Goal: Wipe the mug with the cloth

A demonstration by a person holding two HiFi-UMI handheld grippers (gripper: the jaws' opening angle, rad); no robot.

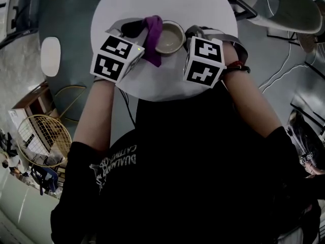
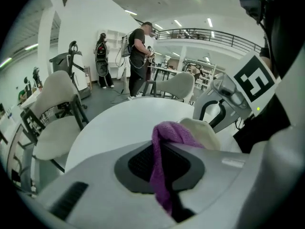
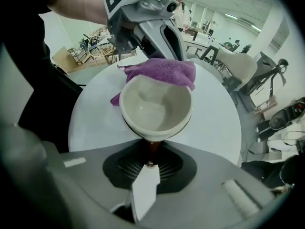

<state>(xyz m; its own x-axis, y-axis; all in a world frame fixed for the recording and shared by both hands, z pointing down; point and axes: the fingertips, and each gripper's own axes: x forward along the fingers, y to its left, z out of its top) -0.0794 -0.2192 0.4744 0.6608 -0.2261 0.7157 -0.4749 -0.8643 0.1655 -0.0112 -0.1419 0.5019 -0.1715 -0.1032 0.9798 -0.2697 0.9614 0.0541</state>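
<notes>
Your right claw (image 3: 150, 162) is clenched on the mug (image 3: 155, 104). Its jaws pinch a brown bit low on the mug's near wall, right at the claw's mouth; can't tell if that's the handle. The mug is cream, empty, opening up twd you. It sits over the round white worktop (image 3: 214, 123), approx mid-top. Whether its base touches isn't visible.

Your left claw (image 2: 164, 162) is clenched on the purple cloth (image 2: 167, 136). The cloth runs straight btwn the jaws, bunched at the tips, w/ a tail hanging back twd the claw body.

In the right gripper view the cloth (image 3: 164, 70) lies against the mug's far rim, touching it, w/ a corner trailing on the worktop left of the mug. The left claw (image 3: 159, 44) hangs just beyond the mug, above that cloth.

In the head view the mug (image 1: 169, 37) sits btwn both claws. The cloth (image 1: 153, 34) is just left of the mug, touching its rim, w/ the left claw (image 1: 139, 28) on the cloth's far side from the mug. The right claw (image 1: 189, 34) is at the mug's right side. Bare worktop (image 1: 167, 4) spreads beyond the mug.

In the left gripper view only a cream sliver of the mug (image 2: 206, 130) shows, behind the cloth. The right claw (image 2: 215, 114) is just right of the mug.

Bkgd: a pale chair (image 2: 57, 94) stands well left of the mug, and a person (image 2: 138, 56) stands far beyond it.
</notes>
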